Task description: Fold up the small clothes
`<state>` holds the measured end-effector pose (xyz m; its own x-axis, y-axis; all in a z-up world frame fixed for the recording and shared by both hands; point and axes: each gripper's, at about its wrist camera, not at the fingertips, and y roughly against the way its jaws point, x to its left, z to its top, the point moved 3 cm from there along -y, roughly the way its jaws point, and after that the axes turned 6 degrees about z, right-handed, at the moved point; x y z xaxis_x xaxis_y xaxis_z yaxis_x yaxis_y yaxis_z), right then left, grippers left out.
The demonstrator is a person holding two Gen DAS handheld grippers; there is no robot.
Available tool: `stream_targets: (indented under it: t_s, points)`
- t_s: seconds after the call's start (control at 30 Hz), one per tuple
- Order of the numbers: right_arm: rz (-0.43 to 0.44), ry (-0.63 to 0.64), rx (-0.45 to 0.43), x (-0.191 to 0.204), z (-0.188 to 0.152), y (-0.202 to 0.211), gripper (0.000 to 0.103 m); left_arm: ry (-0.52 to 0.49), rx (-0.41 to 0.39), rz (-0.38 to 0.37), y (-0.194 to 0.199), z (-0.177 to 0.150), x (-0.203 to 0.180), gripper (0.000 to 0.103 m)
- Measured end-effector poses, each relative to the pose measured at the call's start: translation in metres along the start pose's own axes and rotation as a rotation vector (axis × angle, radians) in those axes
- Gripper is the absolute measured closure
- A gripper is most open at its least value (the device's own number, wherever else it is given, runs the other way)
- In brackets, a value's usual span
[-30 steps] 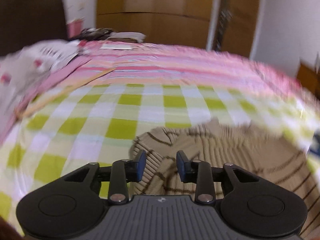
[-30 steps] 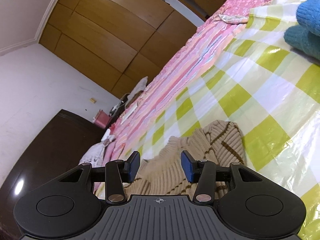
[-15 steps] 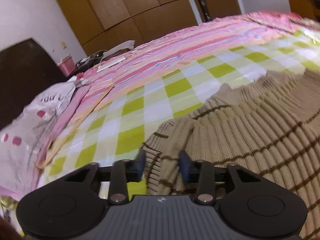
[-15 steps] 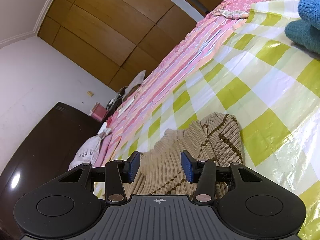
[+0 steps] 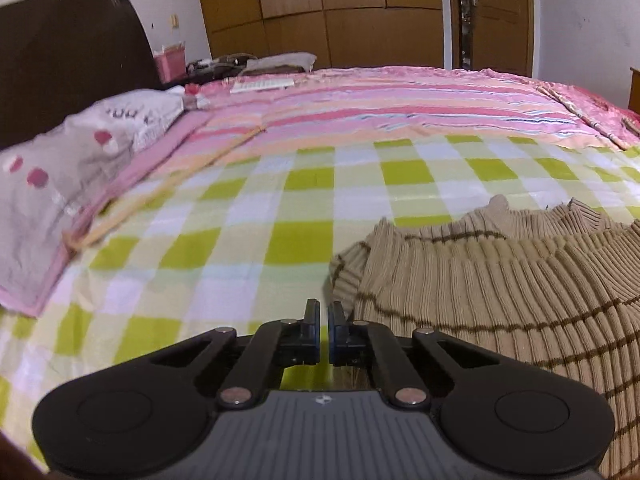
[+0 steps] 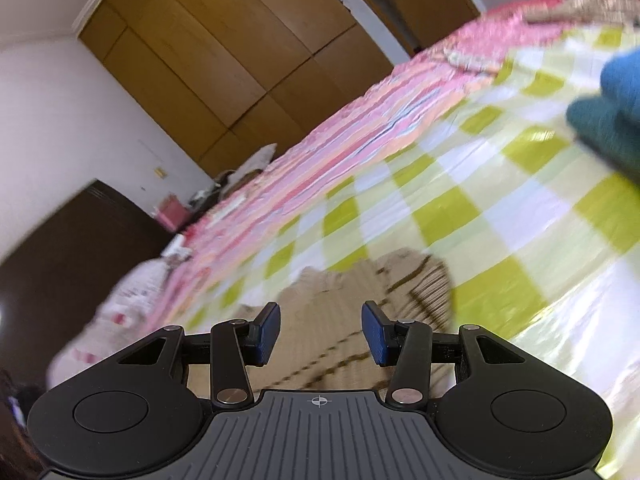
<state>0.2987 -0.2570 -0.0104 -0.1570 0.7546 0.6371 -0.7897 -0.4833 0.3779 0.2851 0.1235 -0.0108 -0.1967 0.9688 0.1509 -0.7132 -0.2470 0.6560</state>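
Observation:
A tan ribbed sweater with brown stripes (image 5: 500, 284) lies on the green-checked sheet (image 5: 248, 232). My left gripper (image 5: 323, 312) has its jaws nearly together at the sweater's left edge; whether cloth sits between the pads is hidden. In the right wrist view the same sweater (image 6: 360, 292) lies just ahead of and under my right gripper (image 6: 320, 324), which is open and empty above it. That view is motion-blurred.
A pink striped quilt (image 5: 380, 108) covers the far half of the bed. A pillow (image 5: 68, 176) lies at the left by the dark headboard (image 5: 68, 56). A blue-teal knit garment (image 6: 608, 112) lies to the right. Wooden wardrobes (image 5: 340, 12) stand behind.
My left gripper's jaws have closed from open to nearly together at the sweater's left edge. My right gripper stayed open and shifted over the sweater.

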Motion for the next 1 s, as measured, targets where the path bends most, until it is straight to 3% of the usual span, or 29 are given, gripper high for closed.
stream_targets:
  t_s: [0.2,0.27,0.33,0.37,0.67,0.83,1.0]
  points:
    - [-0.087,0.088,0.030,-0.005,-0.007,-0.003,0.057,0.095,0.017,-0.094,0.002,-0.004,0.012,0.087]
    - [-0.097,0.118,0.053,-0.001,-0.011,-0.006,0.057,0.118,0.014,-0.145,0.001,-0.003,0.015,0.078]
    - [-0.121,0.160,0.067,0.005,-0.013,-0.010,0.057,0.140,0.011,-0.172,0.001,-0.002,0.015,0.059]
    - [-0.134,0.177,0.072,0.007,-0.012,-0.013,0.057,0.150,0.005,-0.181,0.000,-0.002,0.016,0.057]
    - [-0.205,0.251,0.126,0.015,-0.003,-0.039,0.061,0.164,-0.078,-0.220,0.020,-0.002,0.027,0.048]
    - [-0.208,0.242,0.130,0.013,-0.001,-0.042,0.062,0.079,-0.125,-0.250,0.024,0.005,0.011,0.047]
    - [-0.208,0.262,0.143,0.012,0.000,-0.043,0.064,0.027,-0.076,-0.193,0.002,0.010,-0.003,0.047]
